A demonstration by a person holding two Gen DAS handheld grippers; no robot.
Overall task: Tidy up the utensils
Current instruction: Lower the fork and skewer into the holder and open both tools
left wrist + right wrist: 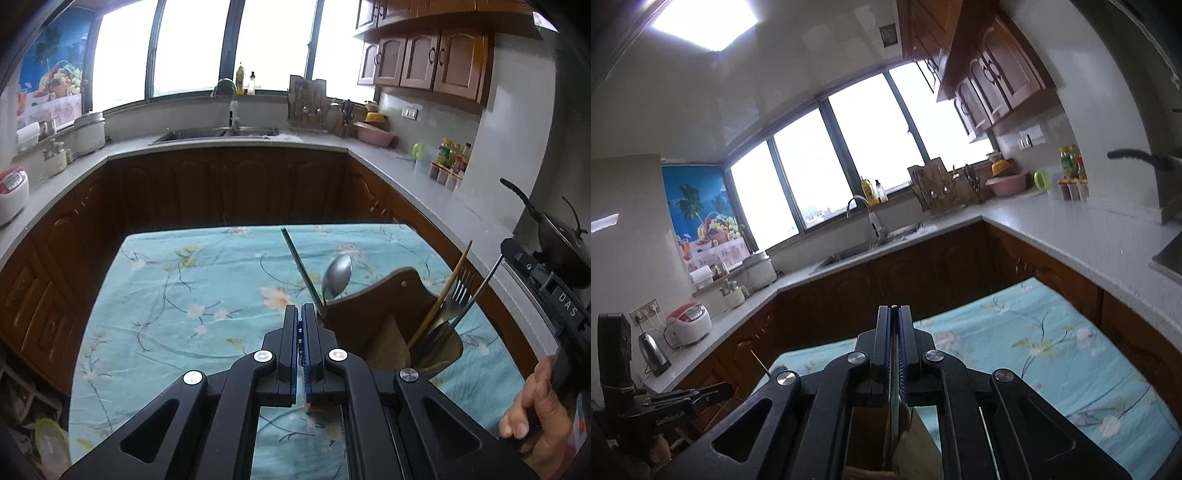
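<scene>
The left hand-held gripper (299, 308) has its jaws together on nothing. The right hand-held gripper (894, 308) is clamped on a thin metal utensil (894, 398), its long axis running along the fingers down toward the wooden holder (376, 314) on the worktop (184, 280), where a spoon (337, 275) stands bowl-up.

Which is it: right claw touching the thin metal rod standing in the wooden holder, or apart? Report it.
Touching. The right wrist view shows the thin metal rod clamped between the shut pads of the right claw, above the wooden holder.
</scene>
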